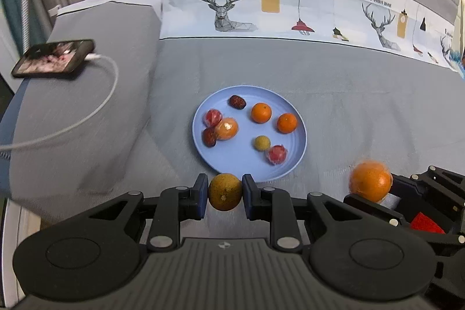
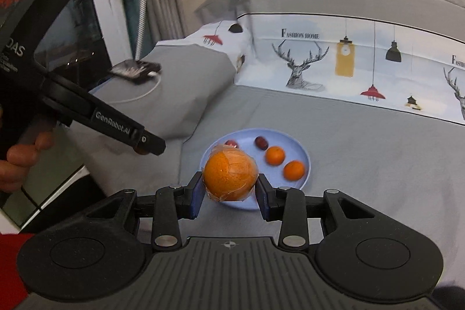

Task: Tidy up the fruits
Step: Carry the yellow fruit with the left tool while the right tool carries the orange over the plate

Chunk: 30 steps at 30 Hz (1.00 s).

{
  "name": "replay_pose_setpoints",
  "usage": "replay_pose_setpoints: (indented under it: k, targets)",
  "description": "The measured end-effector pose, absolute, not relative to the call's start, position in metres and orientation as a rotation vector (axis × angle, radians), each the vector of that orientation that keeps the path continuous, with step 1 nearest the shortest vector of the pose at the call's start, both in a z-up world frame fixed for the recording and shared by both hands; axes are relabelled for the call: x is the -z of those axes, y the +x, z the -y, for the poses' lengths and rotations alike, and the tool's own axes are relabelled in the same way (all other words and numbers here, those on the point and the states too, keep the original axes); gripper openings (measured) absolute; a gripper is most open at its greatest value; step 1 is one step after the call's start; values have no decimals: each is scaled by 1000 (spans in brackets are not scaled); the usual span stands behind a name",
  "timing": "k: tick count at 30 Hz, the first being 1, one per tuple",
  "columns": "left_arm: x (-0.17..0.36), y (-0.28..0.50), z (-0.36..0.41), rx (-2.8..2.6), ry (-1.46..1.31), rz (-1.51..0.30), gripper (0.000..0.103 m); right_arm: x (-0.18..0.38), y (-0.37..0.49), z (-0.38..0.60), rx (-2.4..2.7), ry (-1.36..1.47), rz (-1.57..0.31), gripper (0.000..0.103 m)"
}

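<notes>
A light blue plate (image 1: 299,144) lies on the grey bed and carries several small fruits: oranges, dark red dates, wrapped red ones and a small yellow-brown one. My left gripper (image 1: 225,193) is shut on a yellow-brown round fruit (image 1: 224,191), held just short of the plate's near rim. At the right edge of the left wrist view, my right gripper grips a wrapped orange (image 1: 370,180). In the right wrist view my right gripper (image 2: 229,189) is shut on that plastic-wrapped orange (image 2: 230,175), above the near side of the plate (image 2: 305,161). The left gripper's body (image 2: 116,127) crosses the left side.
A phone (image 1: 55,57) with a white charging cable (image 1: 107,95) rests on a grey pillow (image 1: 87,118) to the left of the plate. A printed bedsheet band with deer runs behind. A person's hand (image 2: 20,159) holds the left gripper. Bare grey bedding lies right of the plate.
</notes>
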State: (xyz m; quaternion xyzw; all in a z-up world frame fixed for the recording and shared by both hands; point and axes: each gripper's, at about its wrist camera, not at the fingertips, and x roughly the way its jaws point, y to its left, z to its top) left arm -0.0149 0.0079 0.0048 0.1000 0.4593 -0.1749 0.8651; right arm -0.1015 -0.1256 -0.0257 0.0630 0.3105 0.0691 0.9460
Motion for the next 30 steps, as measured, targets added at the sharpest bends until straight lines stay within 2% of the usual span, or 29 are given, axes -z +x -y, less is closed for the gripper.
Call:
replay_pose_setpoints:
  k: [30]
  targets:
    - [-10,-23,-27,346,161,-944,27,19,-119,115,-141,103,-630,39]
